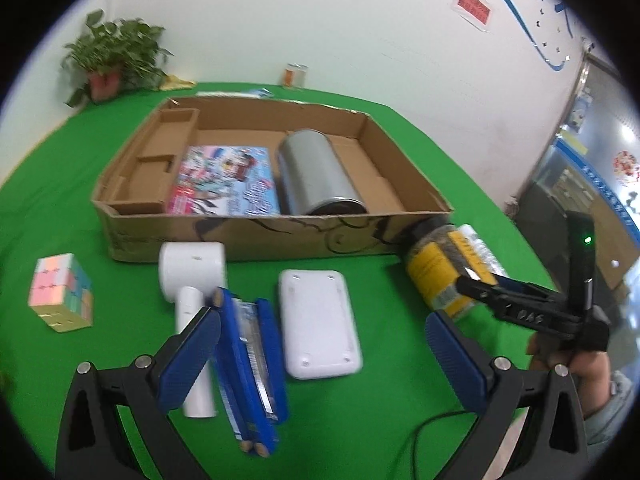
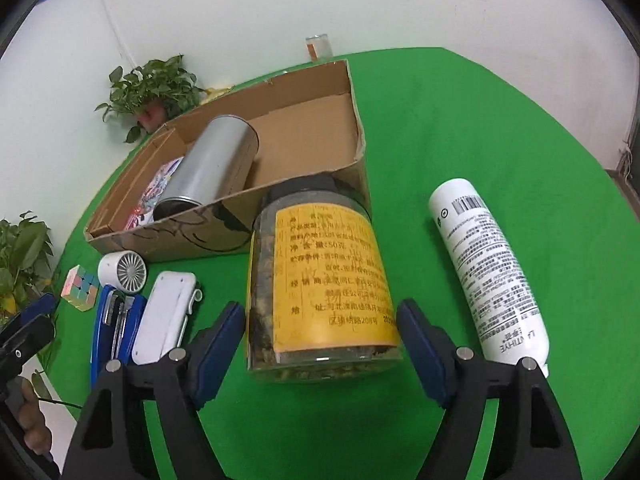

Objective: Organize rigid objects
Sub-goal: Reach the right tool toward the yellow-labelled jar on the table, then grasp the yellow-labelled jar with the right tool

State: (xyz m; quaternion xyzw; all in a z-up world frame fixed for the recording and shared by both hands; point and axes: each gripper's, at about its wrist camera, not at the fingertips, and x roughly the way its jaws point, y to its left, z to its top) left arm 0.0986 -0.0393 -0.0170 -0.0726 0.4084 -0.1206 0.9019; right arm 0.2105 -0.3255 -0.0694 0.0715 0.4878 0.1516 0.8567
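Note:
A clear jar with a yellow label [image 2: 320,280] lies on the green table, its dark lid against the cardboard box [image 2: 180,236]. My right gripper [image 2: 322,344] is open, its blue pads close on either side of the jar's base. My left gripper [image 1: 322,360] stands wide open above a blue pen box [image 1: 248,360] and a flat white device [image 1: 318,320], gripping neither. A white handheld fan [image 1: 192,268] and a pastel cube [image 1: 60,292] lie to the left. In the box [image 1: 260,236] are a silver can [image 1: 316,172] and a colourful booklet [image 1: 224,180].
A white tube bottle [image 2: 488,268] lies right of the jar. A potted plant [image 1: 108,56] and a small glass jar [image 1: 296,74] stand at the table's far edge by the wall. A black cable [image 1: 432,432] runs near my left gripper.

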